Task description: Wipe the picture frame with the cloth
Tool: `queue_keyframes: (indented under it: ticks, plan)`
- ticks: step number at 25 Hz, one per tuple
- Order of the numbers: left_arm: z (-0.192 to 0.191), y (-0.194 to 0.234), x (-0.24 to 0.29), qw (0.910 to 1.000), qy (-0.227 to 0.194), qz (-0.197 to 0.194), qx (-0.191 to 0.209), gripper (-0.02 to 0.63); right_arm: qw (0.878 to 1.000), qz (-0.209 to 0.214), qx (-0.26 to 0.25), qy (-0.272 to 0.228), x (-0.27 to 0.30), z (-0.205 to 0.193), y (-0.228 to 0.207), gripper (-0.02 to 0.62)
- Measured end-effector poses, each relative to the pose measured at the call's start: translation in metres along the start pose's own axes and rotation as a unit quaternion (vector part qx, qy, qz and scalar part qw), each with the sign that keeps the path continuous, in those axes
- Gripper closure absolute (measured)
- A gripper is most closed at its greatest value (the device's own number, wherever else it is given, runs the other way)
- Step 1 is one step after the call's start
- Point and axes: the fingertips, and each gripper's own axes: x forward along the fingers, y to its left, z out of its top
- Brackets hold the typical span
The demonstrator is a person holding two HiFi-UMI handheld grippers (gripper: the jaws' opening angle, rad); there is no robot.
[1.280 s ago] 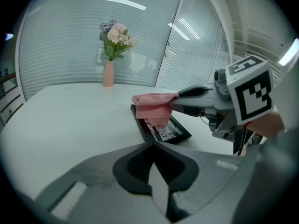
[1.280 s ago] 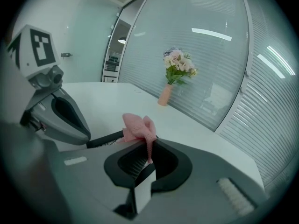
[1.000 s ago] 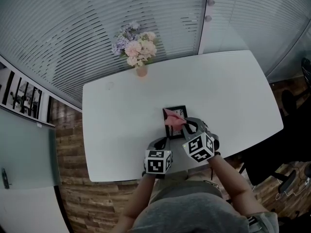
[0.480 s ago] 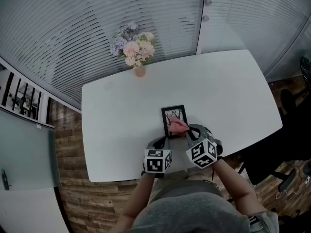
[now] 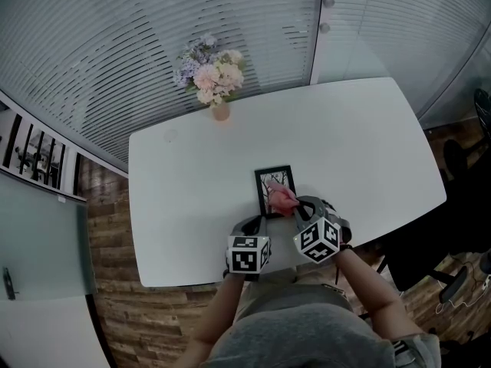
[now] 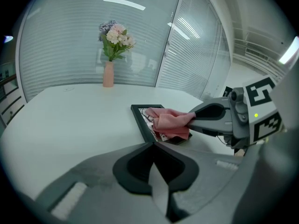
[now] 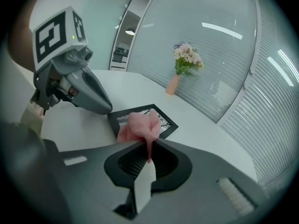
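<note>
A small black picture frame (image 5: 274,184) lies flat on the white table (image 5: 184,198) near its front edge. My right gripper (image 5: 294,205) is shut on a pink cloth (image 5: 281,198), which rests bunched on the frame's near right part. In the right gripper view the cloth (image 7: 139,126) covers the frame's (image 7: 164,120) near side. My left gripper (image 5: 258,222) is shut, its tip (image 6: 153,143) at the frame's (image 6: 141,118) near left corner; whether it touches I cannot tell. The right gripper (image 6: 195,118) and cloth (image 6: 169,122) show from the side in the left gripper view.
A vase of pink and purple flowers (image 5: 213,79) stands at the table's far edge, before a wall of glass with blinds. The table's front edge (image 5: 199,276) is just below the grippers. A dark chair (image 5: 460,171) sits off the right end, on wood floor.
The right gripper drew the cloth from the frame's far part toward the near right side, then eased slightly back. The left gripper stayed at the frame's near corner.
</note>
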Motion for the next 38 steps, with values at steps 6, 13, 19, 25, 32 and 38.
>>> queue_keyframes:
  ticks: [6,13,19,25,32,38]
  plan:
    - [0.000,0.000,0.001,1.0000,-0.001,0.000,-0.002,0.604,1.000,-0.002,-0.002,0.004,0.009,-0.002,-0.006,0.578]
    - [-0.001,0.000,0.000,1.0000,0.000,0.003,-0.002,0.604,1.000,-0.007,-0.004,0.004,0.018,0.002,-0.018,0.578]
    - [-0.001,0.000,0.000,1.0000,0.000,0.006,-0.004,0.604,1.000,-0.013,-0.004,0.005,0.028,0.006,-0.029,0.578]
    - [-0.001,-0.001,0.000,0.9999,0.001,0.009,-0.008,0.604,1.000,-0.018,0.005,0.006,0.036,0.009,-0.041,0.578]
    - [0.000,-0.001,-0.001,0.9999,0.001,0.010,-0.009,0.604,1.000,-0.026,0.009,0.009,0.047,0.014,-0.053,0.578]
    - [-0.001,-0.001,0.000,0.9998,0.004,0.011,-0.014,0.604,0.999,-0.031,0.012,0.013,0.054,0.014,-0.061,0.578]
